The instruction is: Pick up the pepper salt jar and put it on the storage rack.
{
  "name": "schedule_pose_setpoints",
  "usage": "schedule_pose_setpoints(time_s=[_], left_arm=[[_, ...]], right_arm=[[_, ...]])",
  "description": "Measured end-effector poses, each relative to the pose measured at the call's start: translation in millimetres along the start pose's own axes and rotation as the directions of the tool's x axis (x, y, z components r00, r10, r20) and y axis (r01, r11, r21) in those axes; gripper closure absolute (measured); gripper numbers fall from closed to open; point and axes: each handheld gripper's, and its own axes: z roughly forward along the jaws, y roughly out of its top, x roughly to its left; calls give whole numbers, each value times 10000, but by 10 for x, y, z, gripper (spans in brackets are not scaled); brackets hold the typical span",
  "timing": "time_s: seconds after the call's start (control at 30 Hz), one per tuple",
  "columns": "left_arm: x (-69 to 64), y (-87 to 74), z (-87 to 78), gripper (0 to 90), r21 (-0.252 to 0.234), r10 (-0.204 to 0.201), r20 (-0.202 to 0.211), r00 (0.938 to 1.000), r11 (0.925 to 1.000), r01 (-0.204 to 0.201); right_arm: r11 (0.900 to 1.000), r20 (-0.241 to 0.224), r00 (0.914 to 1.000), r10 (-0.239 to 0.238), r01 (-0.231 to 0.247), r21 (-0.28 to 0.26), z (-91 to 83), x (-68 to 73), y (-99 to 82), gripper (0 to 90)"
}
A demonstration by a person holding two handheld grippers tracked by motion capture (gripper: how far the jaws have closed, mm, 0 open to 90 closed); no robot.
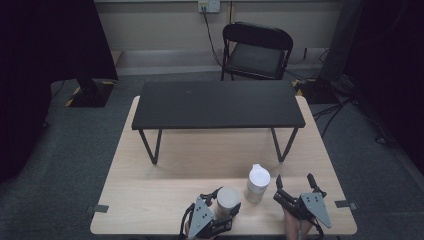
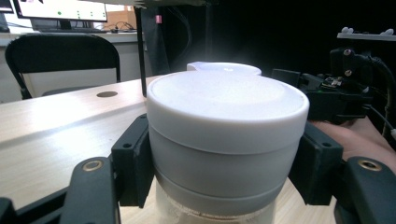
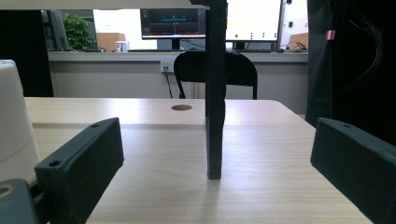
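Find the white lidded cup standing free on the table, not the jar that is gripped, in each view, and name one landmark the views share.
High view: the white lidded cup stands near the front edge, just right of the gripped jar.
Left gripper view: its lid peeks over the jar's lid.
Right gripper view: its side is cut by the left edge.
Shared landmark: the black folding chair beyond the table.

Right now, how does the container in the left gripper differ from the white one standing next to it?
The lidded jar sits clamped between the left gripper fingers; the white bottle stands free, with nothing touching it. The lidded jar has a flat, greyish round lid; the white bottle is brighter, and its top has a small raised tab. The white bottle looks slimmer and taller. Both are upright on the wooden table.
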Motion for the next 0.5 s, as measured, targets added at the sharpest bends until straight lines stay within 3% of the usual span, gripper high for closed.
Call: schedule_pose_setpoints(time_s=[0.5], left_arm=[[115,114,-62,341,27,90,-88,9999,10000,-90]], right_arm=[[10000,18,10000,0,0,0,0,3,0,12]])
